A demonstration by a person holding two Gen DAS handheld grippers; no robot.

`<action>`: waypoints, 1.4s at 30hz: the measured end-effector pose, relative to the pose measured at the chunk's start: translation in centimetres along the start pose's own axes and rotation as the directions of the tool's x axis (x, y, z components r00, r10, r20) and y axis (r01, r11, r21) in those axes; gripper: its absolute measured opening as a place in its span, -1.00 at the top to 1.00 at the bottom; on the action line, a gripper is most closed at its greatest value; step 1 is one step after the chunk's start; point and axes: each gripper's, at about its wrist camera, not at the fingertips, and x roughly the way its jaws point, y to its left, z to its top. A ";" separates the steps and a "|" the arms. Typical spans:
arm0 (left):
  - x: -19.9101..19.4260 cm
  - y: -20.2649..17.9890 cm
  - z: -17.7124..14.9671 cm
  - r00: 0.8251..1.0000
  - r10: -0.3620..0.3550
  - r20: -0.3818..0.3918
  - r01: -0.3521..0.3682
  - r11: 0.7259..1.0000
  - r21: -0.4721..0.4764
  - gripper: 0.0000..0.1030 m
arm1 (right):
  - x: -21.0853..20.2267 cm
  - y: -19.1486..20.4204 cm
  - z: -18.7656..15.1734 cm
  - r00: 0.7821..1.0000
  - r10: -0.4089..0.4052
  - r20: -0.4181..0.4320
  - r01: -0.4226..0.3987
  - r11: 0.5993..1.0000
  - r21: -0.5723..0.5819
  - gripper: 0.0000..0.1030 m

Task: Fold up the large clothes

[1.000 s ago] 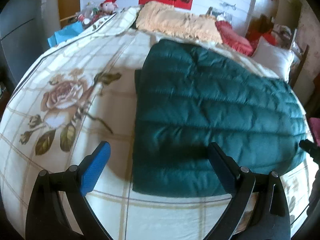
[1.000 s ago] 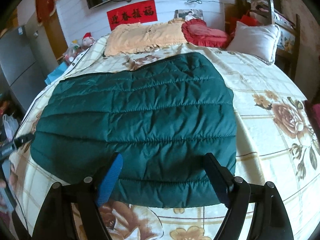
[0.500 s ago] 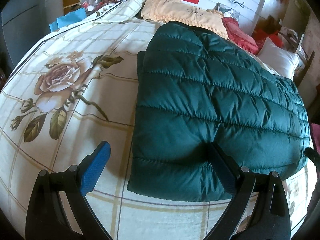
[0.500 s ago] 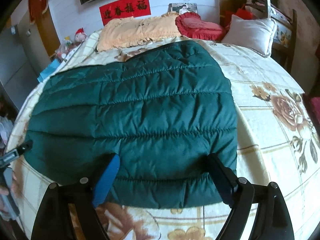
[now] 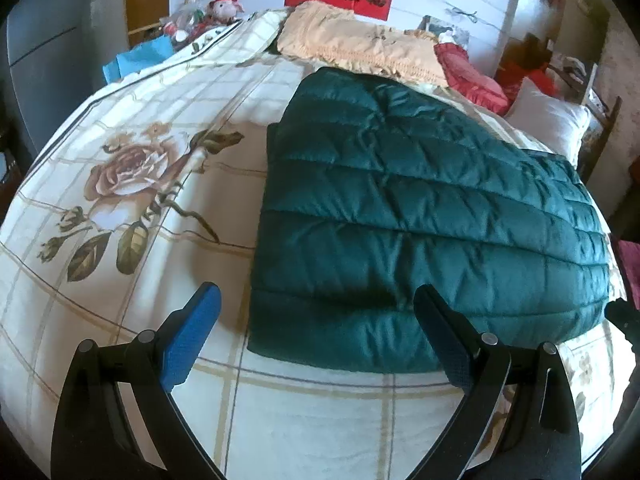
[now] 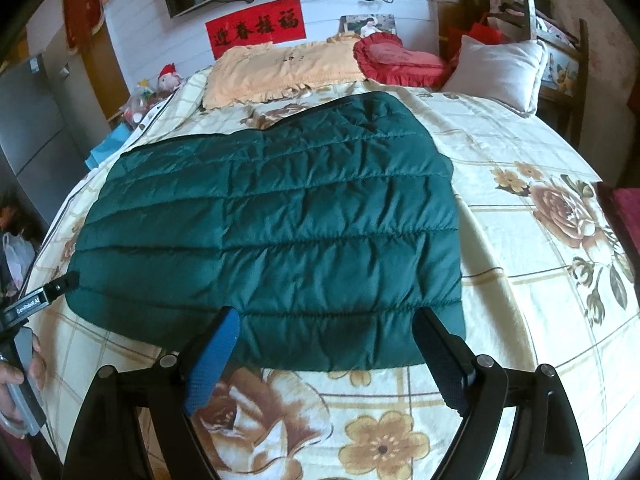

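A dark green quilted down jacket (image 5: 420,216) lies folded flat on a cream bedspread with a tan grid and large printed roses (image 5: 132,184). The jacket's shell is smooth and slightly glossy, stitched in horizontal puffed channels; its outline is roughly rectangular with rounded, padded edges. In the right wrist view the same jacket (image 6: 276,232) spans the middle of the bedspread (image 6: 532,240), its near edge running just beyond the fingertips.

The left gripper (image 5: 316,320) has black angular arms with textured blue pads; its fingers stand wide apart and hold nothing. One pad sits over bare bedspread, the other over the jacket's near edge; whether it touches the fabric cannot be told. The right gripper (image 6: 324,340) is of the same build, likewise spread wide and empty, both fingertips placed over the jacket's near hem.

At the head of the bed lie a peach fringed pillow cover (image 6: 280,68), a red heart-shaped ruffled cushion (image 6: 396,58) and a white square pillow (image 6: 496,68). A red paper banner with black characters (image 6: 256,30) hangs on the white panelled wall. A small plush toy with a red hat (image 5: 226,4) sits beside the bed's far corner.
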 end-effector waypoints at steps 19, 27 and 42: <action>-2.5 -1.9 -1.0 0.999 -0.007 0.052 0.004 0.998 0.055 -0.90 | -0.7 -0.1 -0.2 1.000 0.016 -0.006 -0.016 0.999 0.032 -0.69; -2.5 -2.2 -1.0 0.998 -0.002 0.055 -0.002 0.998 0.067 -0.90 | -0.6 -0.2 -0.1 1.000 0.018 -0.009 -0.017 0.999 0.033 -0.72; -1.3 -1.7 -0.5 0.999 -0.013 0.036 0.011 0.999 0.050 -0.90 | 0.2 -0.9 0.4 1.000 0.023 -0.016 -0.022 0.999 0.042 -0.73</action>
